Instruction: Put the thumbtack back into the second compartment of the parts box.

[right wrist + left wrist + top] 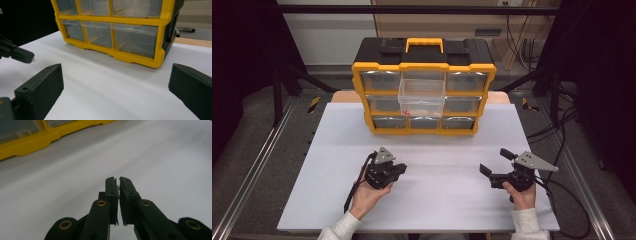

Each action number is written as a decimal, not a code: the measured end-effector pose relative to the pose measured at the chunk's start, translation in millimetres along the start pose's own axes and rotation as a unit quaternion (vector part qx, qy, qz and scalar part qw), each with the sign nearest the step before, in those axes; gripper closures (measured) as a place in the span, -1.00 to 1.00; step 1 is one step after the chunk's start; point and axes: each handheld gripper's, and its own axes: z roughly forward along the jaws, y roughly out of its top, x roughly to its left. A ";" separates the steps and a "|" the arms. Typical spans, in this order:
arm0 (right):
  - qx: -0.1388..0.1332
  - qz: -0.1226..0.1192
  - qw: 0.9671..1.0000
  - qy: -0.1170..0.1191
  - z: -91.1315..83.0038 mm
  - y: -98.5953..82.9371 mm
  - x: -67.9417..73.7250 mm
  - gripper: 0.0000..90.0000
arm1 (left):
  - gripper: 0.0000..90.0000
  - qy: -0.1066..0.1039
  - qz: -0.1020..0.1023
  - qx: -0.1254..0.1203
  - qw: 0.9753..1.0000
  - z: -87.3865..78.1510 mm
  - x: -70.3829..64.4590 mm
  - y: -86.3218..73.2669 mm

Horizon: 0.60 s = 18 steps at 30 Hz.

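Both grippers are resting low over the white table [422, 210], well short of the yellow organiser [424, 92] standing at its far edge. That cabinet is facing the person, probably so its drawers can be pulled straight toward the hands. Its clear middle drawer [421, 97] is sticking out open, something small and reddish lying inside. Right gripper [495, 162] is sitting with jaws spread wide, seemingly readied for a grasp. Left gripper [400, 169] is pinching a tiny white piece [117, 187] between nearly closed jaws, likely bound for that drawer, which is lying well ahead and slightly to its right.
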 end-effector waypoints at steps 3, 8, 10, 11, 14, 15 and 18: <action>0.000 -0.001 1.000 0.000 0.6 -0.3 0.0 -0.99 | 0.88 0.001 -0.001 -0.009 1.000 -7.3 0.8 5.8; 0.000 -0.001 1.000 0.000 0.8 -0.4 0.1 -0.99 | 0.88 0.002 0.000 -0.023 1.000 -21.6 3.3 15.5; 0.000 -0.002 1.000 0.000 0.8 -0.4 0.3 -0.99 | 0.88 0.002 -0.001 -0.029 1.000 -26.6 4.1 18.6; 0.000 -0.002 1.000 0.000 0.7 -0.4 0.3 -0.99 | 0.88 0.001 0.000 -0.032 1.000 -29.7 4.8 20.4; 0.000 -0.002 1.000 0.000 0.8 -0.4 0.2 -0.99 | 0.88 0.001 0.002 -0.040 0.999 -38.3 6.2 25.8; 0.000 -0.002 1.000 0.000 0.8 -0.4 0.2 -0.99 | 0.88 0.001 0.003 -0.041 0.999 -40.6 6.7 27.8; 0.001 0.000 1.000 0.000 0.8 -0.5 0.5 -0.99 | 0.88 0.003 0.007 -0.045 0.999 -47.8 7.8 34.8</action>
